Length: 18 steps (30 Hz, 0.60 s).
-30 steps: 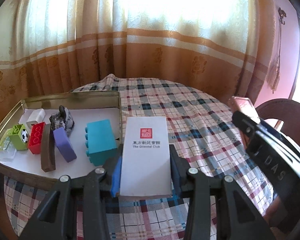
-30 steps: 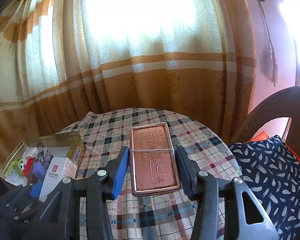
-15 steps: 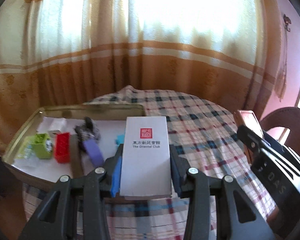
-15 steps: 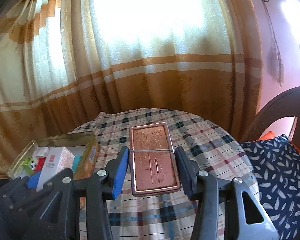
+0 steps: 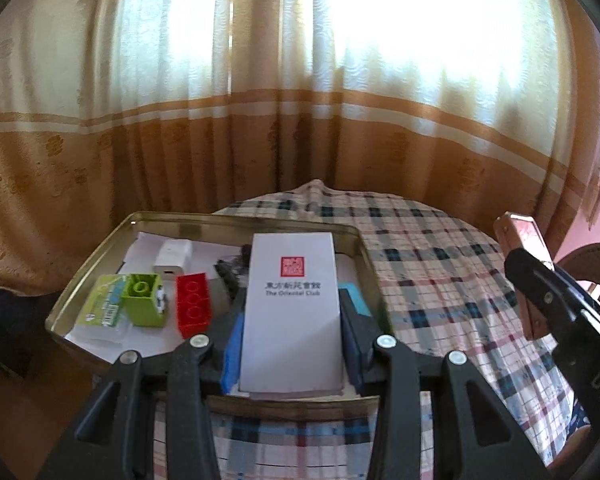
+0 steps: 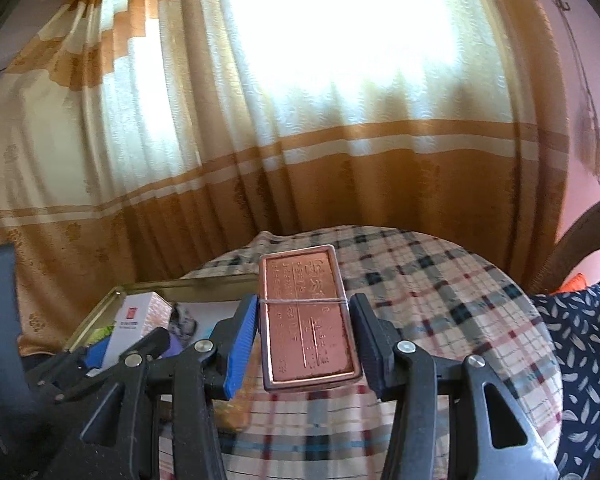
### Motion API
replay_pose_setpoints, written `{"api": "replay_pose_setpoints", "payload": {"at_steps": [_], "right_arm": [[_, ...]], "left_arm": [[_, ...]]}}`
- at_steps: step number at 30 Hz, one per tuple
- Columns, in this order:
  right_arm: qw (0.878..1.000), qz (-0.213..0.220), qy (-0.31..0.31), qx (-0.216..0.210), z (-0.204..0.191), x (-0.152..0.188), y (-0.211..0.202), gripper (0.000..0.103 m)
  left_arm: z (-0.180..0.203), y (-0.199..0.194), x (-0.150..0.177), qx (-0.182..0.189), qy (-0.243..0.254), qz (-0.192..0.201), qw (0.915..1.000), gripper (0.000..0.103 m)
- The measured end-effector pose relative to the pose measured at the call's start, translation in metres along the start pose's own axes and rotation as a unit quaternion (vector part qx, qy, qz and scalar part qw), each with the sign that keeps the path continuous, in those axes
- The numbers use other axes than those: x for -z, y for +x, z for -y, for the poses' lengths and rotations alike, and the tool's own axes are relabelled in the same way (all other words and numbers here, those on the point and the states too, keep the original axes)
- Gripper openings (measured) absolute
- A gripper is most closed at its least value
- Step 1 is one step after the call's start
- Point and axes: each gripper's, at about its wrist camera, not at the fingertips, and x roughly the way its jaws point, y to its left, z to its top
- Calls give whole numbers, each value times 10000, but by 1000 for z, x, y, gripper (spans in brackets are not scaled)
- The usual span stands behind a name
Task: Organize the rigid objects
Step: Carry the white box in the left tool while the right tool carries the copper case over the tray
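Your left hand-held gripper (image 5: 292, 322) clamps the white box (image 5: 292, 312) over the tin tray (image 5: 80, 284); your right hand-held gripper (image 6: 306, 334) clamps the copper case (image 6: 308, 316).

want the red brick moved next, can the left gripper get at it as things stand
Probably not yet. The left gripper is shut on the white box, so its fingers are full. The red brick itself lies uncovered in the tin, just left of the box.
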Motion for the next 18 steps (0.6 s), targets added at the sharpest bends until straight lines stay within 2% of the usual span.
{"api": "replay_pose_setpoints", "payload": {"at_steps": [11,18], "right_arm": [[9993,-8,-183,-331,-40,-6,14,50],[9988,-25,-301,-389,-57,-11,25,50]], "left_arm": [[-29,9,-6,-308,-182,-23,9994,40],[-44,15,-14,-495,-203,-42,9986,40]]}}
